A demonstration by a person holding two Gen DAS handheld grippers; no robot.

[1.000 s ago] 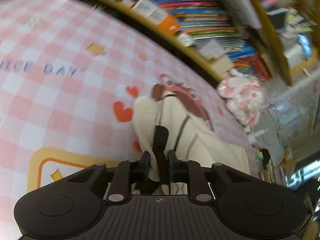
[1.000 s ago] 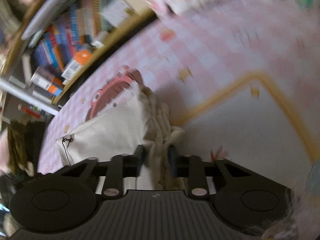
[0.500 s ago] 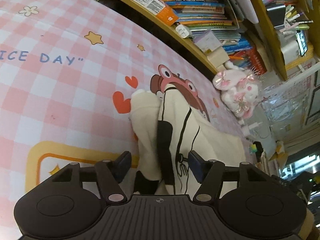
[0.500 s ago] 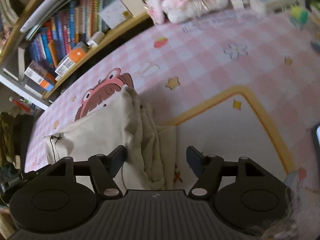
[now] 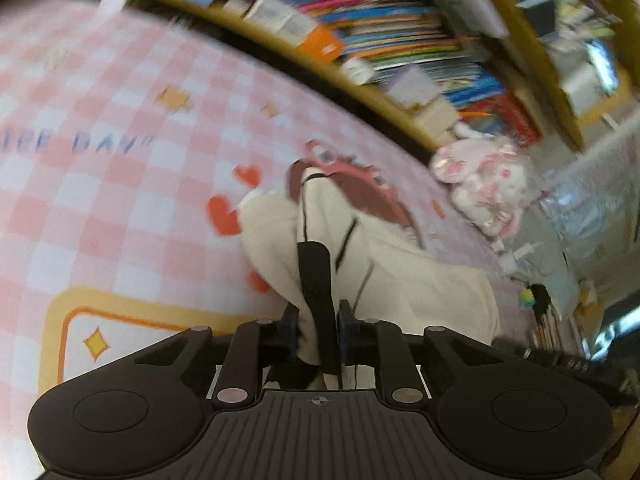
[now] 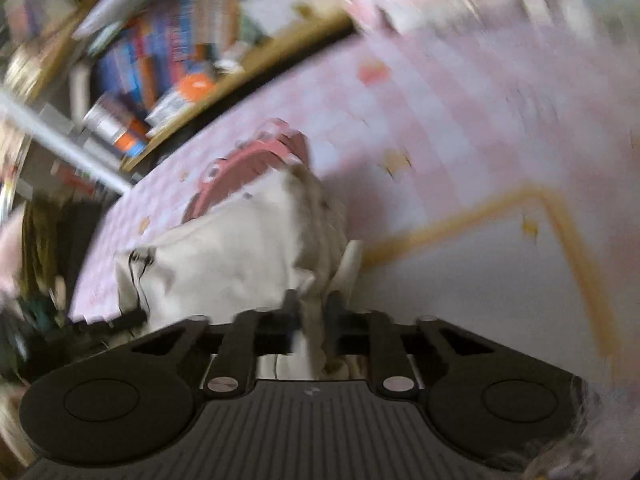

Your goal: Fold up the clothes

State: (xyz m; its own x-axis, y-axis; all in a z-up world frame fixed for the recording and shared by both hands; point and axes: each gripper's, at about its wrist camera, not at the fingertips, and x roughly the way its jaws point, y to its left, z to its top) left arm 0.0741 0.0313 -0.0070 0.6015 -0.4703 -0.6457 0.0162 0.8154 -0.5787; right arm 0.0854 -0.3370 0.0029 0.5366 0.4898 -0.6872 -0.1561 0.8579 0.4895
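The left tool (image 5: pixel 318 330) pinches a bunched ridge of the cream garment (image 5: pixel 404 280), its jaws closing with cream cloth and a black strip (image 5: pixel 316 276) caught between them. The right tool (image 6: pixel 312 314) is pressed together on another gathered edge of the same garment (image 6: pixel 240 256), the cloth standing up in a thin crest between its pads. Both grips sit low at the near side of the cloth, which suggests that the person takes two points along one edge so the piece can be lifted and laid over itself as a fold.

From each tool the garment runs away forward. In the left view it spreads up and to the right across the pink checked mat (image 5: pixel 100 200), its far end lying over a cartoon figure (image 5: pixel 360 188) printed there; thin black lines cross the fabric. In the right view the cloth fans out to the left, a dark drawstring (image 6: pixel 138 268) showing near its left corner, while the mat to the right of the tool lies bare.

Beyond the mat stands a bookshelf (image 5: pixel 400 40), and a pink plush toy (image 5: pixel 484 184) rests near the far right of the mat. Both views are blurred, so finer seams cannot be told.
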